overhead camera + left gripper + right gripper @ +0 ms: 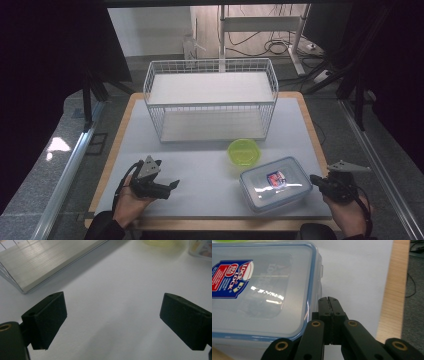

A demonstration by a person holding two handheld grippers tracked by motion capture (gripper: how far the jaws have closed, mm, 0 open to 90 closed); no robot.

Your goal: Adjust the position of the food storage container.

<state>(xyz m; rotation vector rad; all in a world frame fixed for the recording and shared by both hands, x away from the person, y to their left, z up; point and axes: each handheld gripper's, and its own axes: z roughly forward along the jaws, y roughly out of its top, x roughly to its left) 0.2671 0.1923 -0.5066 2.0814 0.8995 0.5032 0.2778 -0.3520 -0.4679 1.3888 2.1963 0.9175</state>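
A clear rectangular plastic food container with a blue-rimmed lid and a red and blue label (pixel 275 183) lay flat on the white table top (pixel 200 165) near its front right corner, with a small round yellow-green plastic bowl (pixel 243 151) just beside its far left corner. Behind both, toward the far edge, stood a white wire basket rack with two pale shelf boards (pixel 210 100).

The right gripper (pixel 315 180) was held in the person's right hand (pixel 347 210) at the container's right end, its black jaws clenched flat against each other with nothing between them. In the right gripper view the closed tips (pixel 329 300) sat just beside the container's near corner (pixel 274 290); whether they touched its wall could not be told.

The left gripper (pixel 170 186) rested in the left hand (pixel 131 200) near the front left of the table, well apart from the container. Its jaws stood released and wide over bare white surface (pixel 112 302), gripping nothing
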